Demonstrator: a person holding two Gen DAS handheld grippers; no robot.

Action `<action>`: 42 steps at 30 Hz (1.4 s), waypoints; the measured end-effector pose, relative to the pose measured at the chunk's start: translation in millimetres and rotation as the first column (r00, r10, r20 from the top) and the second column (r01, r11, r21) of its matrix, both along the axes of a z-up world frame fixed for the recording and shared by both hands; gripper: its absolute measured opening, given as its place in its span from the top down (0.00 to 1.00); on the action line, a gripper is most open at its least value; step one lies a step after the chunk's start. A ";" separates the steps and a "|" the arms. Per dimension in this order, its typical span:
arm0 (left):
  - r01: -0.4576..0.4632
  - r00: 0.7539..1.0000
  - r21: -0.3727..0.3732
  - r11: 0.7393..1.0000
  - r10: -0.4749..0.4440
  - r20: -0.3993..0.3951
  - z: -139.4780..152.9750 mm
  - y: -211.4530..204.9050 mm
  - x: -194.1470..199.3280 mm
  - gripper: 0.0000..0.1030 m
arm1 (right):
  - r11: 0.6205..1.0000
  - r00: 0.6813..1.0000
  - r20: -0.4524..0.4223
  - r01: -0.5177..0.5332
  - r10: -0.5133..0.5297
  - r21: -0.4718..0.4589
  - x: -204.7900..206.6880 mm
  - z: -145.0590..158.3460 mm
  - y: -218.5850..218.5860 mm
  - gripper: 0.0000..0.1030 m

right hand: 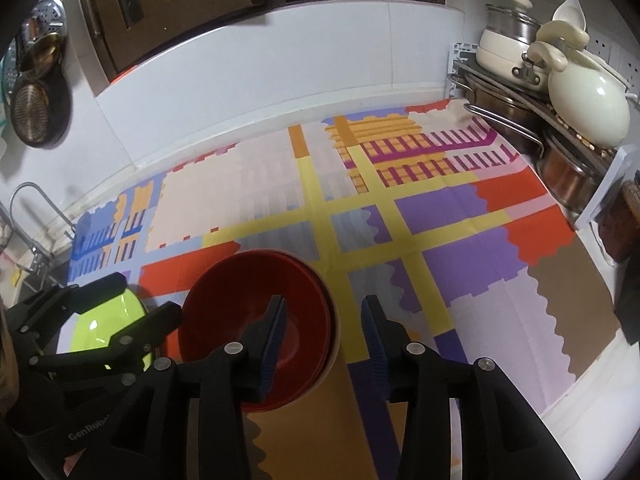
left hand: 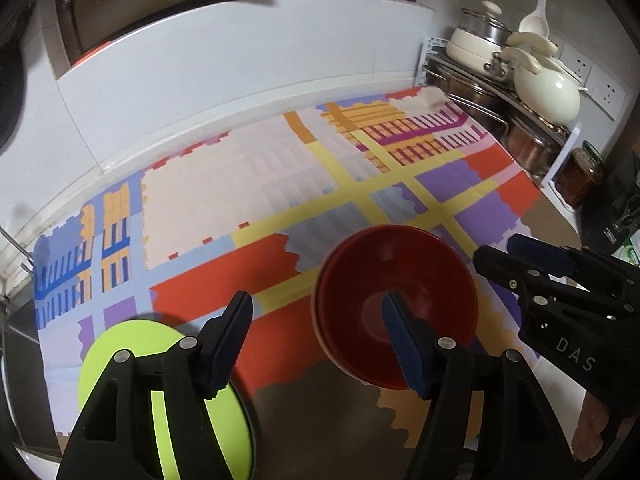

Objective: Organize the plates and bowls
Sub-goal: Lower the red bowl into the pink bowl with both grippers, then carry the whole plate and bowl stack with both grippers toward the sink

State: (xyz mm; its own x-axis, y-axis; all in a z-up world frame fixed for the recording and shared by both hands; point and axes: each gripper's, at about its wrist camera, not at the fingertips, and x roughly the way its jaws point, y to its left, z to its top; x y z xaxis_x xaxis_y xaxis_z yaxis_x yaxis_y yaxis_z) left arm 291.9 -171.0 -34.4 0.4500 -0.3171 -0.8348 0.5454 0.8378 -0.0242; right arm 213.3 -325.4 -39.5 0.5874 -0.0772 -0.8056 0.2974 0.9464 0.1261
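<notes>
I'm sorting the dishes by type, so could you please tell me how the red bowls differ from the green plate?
The red bowls are deep and dark red; the green plate is shallow and lime green. The red bowls look like a nested stack, with more than one rim showing, while the green plate appears single. The red bowls lie between the two claws; the green plate lies further left, by the left claw. Both rest on the patterned cloth, ungripped.

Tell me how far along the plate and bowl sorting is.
Done: the red bowls look nested in one stack on the patterned cloth. In hand: nothing; the left gripper and right gripper are both open, empty. Left: the green plate sits apart beside the stack.
</notes>
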 end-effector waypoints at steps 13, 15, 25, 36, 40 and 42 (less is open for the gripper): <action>-0.027 0.997 0.056 0.998 0.031 -0.068 -36.6 2.8 14.1 0.33 | 0.999 0.994 -0.105 0.009 -0.004 0.042 16.3 -41.0 -4.7 0.59; -0.031 0.996 0.063 0.998 0.036 -0.083 -42.2 0.1 16.4 0.33 | 0.998 0.993 -0.118 0.004 0.002 0.055 17.8 -46.1 -4.2 0.59; -0.021 0.989 0.080 0.997 0.033 -0.147 -65.1 -13.7 21.1 0.33 | 0.995 0.988 -0.151 0.005 0.010 0.100 23.4 -62.7 -5.1 0.59; -0.036 0.982 0.087 0.996 0.051 -0.182 -78.1 -21.3 29.8 0.48 | 0.992 0.984 -0.176 0.023 -0.001 0.123 28.6 -74.2 -8.1 0.66; -0.034 0.975 0.038 0.999 0.042 -0.220 -80.3 -22.0 30.8 0.59 | 0.988 0.985 -0.172 0.018 0.009 0.151 28.9 -75.7 -8.6 0.77; -0.027 0.973 0.030 0.999 0.033 -0.229 -80.6 -24.4 29.5 0.64 | 0.989 0.985 -0.173 0.018 0.008 0.147 28.8 -75.6 -7.8 0.77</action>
State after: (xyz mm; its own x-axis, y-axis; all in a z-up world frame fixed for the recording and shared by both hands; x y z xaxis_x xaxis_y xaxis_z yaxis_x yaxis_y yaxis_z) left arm 321.4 -195.4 -115.0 0.2549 -0.2824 -0.9248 0.5027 0.8557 -0.1227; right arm 242.1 -333.2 -115.1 0.4388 0.0476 -0.8973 0.3318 0.9195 0.2110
